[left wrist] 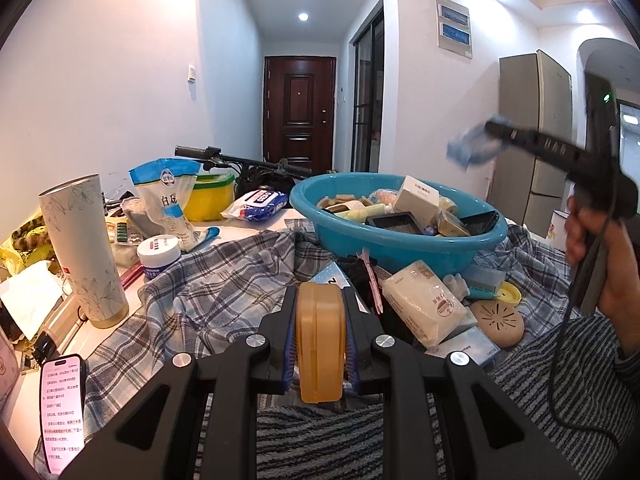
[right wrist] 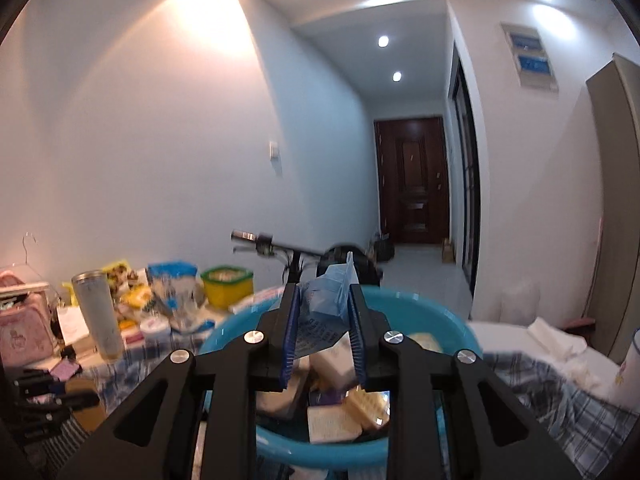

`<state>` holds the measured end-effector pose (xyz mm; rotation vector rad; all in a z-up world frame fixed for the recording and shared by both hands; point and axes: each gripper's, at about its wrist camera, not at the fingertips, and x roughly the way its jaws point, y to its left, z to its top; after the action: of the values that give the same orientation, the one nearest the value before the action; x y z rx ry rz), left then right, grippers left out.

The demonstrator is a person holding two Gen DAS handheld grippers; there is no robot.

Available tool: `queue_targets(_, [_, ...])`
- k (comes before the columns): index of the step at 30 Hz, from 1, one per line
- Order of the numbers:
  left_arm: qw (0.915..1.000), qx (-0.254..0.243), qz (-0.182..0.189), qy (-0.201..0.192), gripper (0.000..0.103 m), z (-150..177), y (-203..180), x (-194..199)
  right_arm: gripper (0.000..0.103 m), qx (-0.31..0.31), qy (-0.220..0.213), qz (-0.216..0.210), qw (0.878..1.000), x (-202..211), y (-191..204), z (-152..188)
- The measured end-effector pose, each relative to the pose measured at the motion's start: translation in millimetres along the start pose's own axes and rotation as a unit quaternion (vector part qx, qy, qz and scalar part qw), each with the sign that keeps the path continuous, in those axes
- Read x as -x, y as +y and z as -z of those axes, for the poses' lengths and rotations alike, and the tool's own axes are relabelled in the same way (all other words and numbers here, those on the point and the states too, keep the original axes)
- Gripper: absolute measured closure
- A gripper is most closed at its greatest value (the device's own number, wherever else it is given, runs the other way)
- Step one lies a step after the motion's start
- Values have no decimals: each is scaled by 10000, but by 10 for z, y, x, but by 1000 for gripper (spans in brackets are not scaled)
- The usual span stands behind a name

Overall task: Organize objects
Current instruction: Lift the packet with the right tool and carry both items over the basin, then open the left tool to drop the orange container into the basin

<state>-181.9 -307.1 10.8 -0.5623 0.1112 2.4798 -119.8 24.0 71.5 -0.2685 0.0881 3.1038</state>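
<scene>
My left gripper (left wrist: 320,300) is shut on an orange plastic case (left wrist: 320,340), held low over the plaid cloth (left wrist: 224,280) in front of the blue basin (left wrist: 400,236). The basin holds several boxes and small items. My right gripper (right wrist: 324,304) is shut on a light blue packet (right wrist: 328,296) and holds it above the basin (right wrist: 460,328). In the left wrist view the right gripper (left wrist: 480,140) shows blurred, high at the right, with the blue packet (left wrist: 464,148) at its tip.
A tall white flask (left wrist: 84,252), a white jar (left wrist: 159,258), a blue-white bag (left wrist: 172,200), a yellow box (left wrist: 210,200) and a wipes pack (left wrist: 260,204) stand left. A phone (left wrist: 62,408) lies front left. A tissue pack (left wrist: 428,304) and beige oval (left wrist: 498,322) lie right.
</scene>
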Motion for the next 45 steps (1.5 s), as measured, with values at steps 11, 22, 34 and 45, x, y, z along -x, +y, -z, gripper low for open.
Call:
queue_targets(11, [9992,-191,342,71,82,-533,-73,126,81,286,-249,26,9993,180,49,8])
queue_targets(22, [9956,-176,860,-342,82,-1694,-423,-178,81,5,-34,-39,10000,134,-55,33])
queue_targets(34, [9914,-628,690,-920,82,-1290,-549,-1138,81,-177,60,-47,9998,108,-92,66])
queue_targets(45, [9947,-412,820,-474,81,-1253,-409,-1439,81,-186,75,14,9998,95,-53,75])
